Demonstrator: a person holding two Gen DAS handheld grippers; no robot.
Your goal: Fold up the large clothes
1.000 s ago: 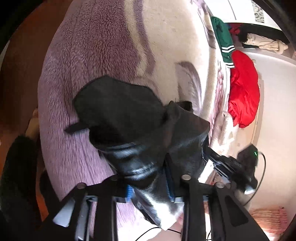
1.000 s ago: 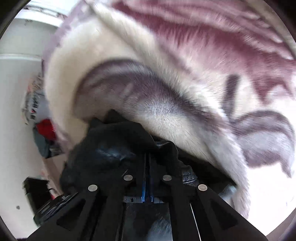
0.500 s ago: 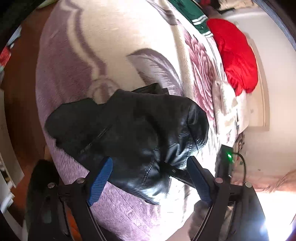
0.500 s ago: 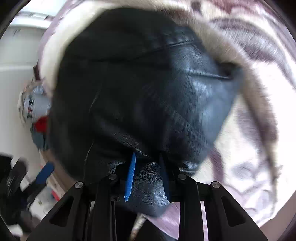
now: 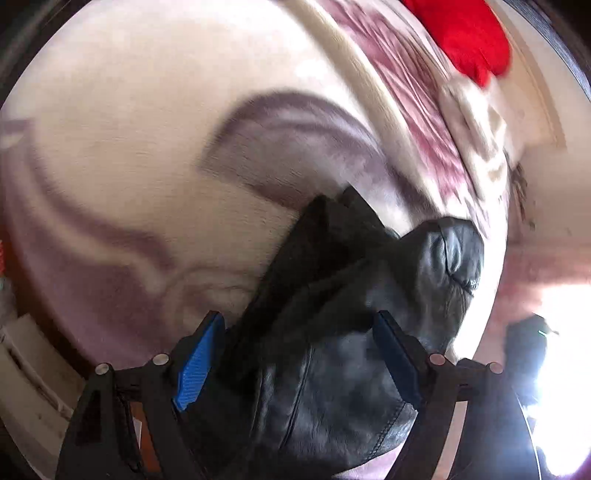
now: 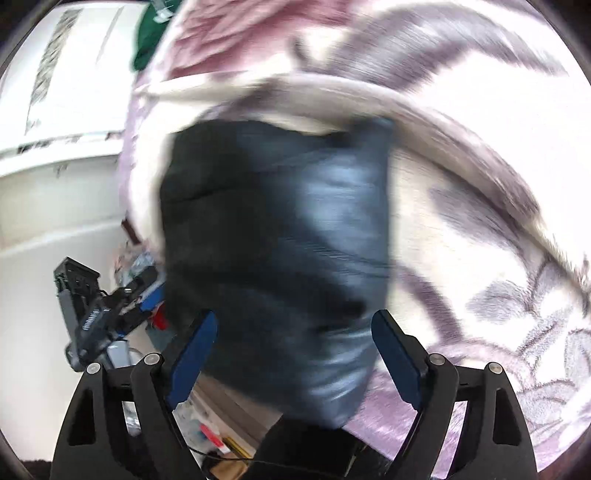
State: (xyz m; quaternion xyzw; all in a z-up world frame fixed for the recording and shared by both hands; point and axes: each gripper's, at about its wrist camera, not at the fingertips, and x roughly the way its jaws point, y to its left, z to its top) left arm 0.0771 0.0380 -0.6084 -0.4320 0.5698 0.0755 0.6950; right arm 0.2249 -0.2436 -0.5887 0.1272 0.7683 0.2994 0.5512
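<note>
**A:** so what changed since a second ago? Back then both grippers were clamped on the jacket, right?

**B:** yep. Now the left gripper [image 5: 299, 356] has its blue-padded fingers [image 5: 197, 360] spread wide and pinching nothing, same as half a second back. The right gripper [image 6: 295, 352] has let go too; its fingers [image 6: 194, 356] were nearly pressed together on a fold half a second ago and are spread apart now.

**A:** and the jacket?

**B:** the black leather jacket [image 5: 351, 332] is bunched in a folded heap on the fluffy cream blanket with purple flower patterns [image 5: 129, 155], on the bed. In the left view it sits between the open fingers and fills more of the frame than before. In the right view [image 6: 280, 236] it's a blurry dark block near the blanket's edge.

**A:** anything else around?

**B:** red cloth [image 5: 465, 33] at the top right in the left view, closer to the frame edge than earlier. Green garment [image 6: 147, 33] top left in the right view. You can spot the left gripper [image 6: 96, 317] down left there too.
</note>
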